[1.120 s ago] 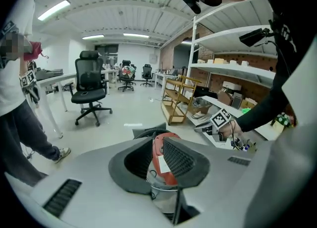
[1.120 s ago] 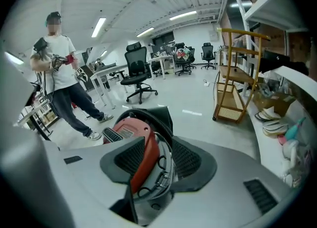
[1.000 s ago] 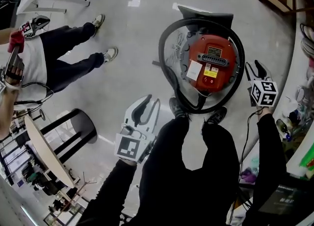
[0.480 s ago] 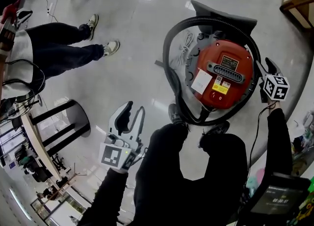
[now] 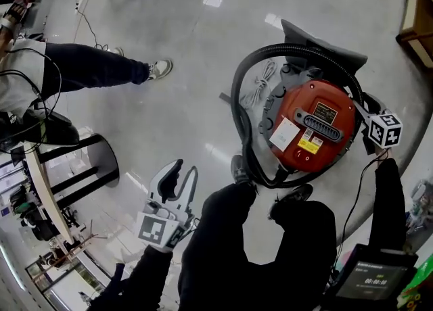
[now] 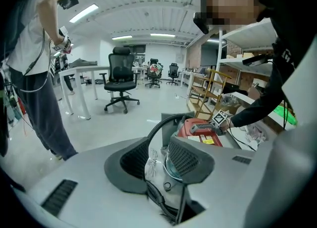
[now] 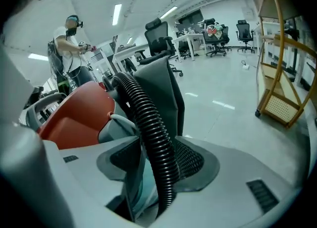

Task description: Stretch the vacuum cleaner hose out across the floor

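Note:
A red vacuum cleaner (image 5: 318, 110) stands on the floor with its black corrugated hose (image 5: 238, 90) looped round it. My right gripper (image 5: 365, 108) is at the vacuum's right side. In the right gripper view the hose (image 7: 143, 118) runs up between the jaws of that gripper (image 7: 156, 160), beside the red body (image 7: 74, 115). Those jaws have just been opening and stand open around the hose. My left gripper (image 5: 181, 170) hangs over bare floor, left of my feet. Its jaws (image 6: 159, 158) have just been opening, stand a little apart with nothing between them, and point at the vacuum (image 6: 198, 130).
A second person (image 5: 101, 69) stands at the upper left. A round black stand base (image 5: 101, 168) is near my left gripper. A white coiled cord (image 5: 260, 83) lies inside the hose loop, and a grey floor nozzle (image 5: 325, 39) behind the vacuum. A wooden shelf (image 5: 416, 19) is at far right.
Both grippers have come down. The right one has closed in on the hose at the vacuum's right side, and its jaws are wider. The left gripper's jaws parted slightly.

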`<action>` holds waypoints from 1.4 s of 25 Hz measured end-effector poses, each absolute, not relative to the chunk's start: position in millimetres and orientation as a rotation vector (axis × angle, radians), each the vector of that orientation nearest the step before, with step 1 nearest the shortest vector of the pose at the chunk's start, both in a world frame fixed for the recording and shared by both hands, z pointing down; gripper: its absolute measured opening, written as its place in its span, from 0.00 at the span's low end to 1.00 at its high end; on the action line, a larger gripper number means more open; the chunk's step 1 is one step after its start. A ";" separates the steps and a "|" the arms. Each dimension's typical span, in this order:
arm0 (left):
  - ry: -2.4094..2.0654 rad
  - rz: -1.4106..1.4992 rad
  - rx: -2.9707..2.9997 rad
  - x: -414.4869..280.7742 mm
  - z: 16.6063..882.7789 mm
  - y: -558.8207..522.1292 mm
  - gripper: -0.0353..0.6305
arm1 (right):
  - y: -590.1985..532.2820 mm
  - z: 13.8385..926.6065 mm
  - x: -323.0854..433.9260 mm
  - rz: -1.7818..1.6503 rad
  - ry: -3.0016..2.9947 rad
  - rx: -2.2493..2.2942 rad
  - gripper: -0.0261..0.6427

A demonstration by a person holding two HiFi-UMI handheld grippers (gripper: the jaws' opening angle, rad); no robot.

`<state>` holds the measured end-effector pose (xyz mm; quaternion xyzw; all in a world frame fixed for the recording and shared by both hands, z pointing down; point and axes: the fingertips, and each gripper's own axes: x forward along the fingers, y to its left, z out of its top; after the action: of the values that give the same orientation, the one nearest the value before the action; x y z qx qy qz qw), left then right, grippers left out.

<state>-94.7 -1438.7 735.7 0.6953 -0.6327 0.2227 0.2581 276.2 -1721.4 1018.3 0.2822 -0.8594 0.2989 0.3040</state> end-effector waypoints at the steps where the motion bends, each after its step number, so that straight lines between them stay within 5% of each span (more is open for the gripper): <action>1: -1.716 0.605 1.875 -95.7 735.4 -1435.7 0.26 | -1720.7 1016.5 276.8 0.769 -2.270 0.741 0.37; 17: -1.495 0.470 1.977 -10.1 629.6 -1431.5 0.26 | -1643.5 837.0 271.5 0.599 -2.170 0.846 0.26; 25: -1.100 0.381 2.062 97.2 677.9 -1436.2 0.26 | -1565.1 771.5 204.4 0.754 -2.233 0.700 0.19; 27: -1.024 0.358 2.017 108.3 691.0 -1431.9 0.26 | -1554.2 749.3 193.4 0.850 -2.267 0.727 0.05; 35: -0.988 0.281 1.923 82.5 723.0 -1439.6 0.26 | -1584.5 765.0 199.5 0.695 -2.259 0.904 0.05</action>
<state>82.5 -1439.6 723.0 0.7822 -0.4017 0.1143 0.4623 199.5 -1584.5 765.0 0.3408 -0.8514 0.2617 0.3008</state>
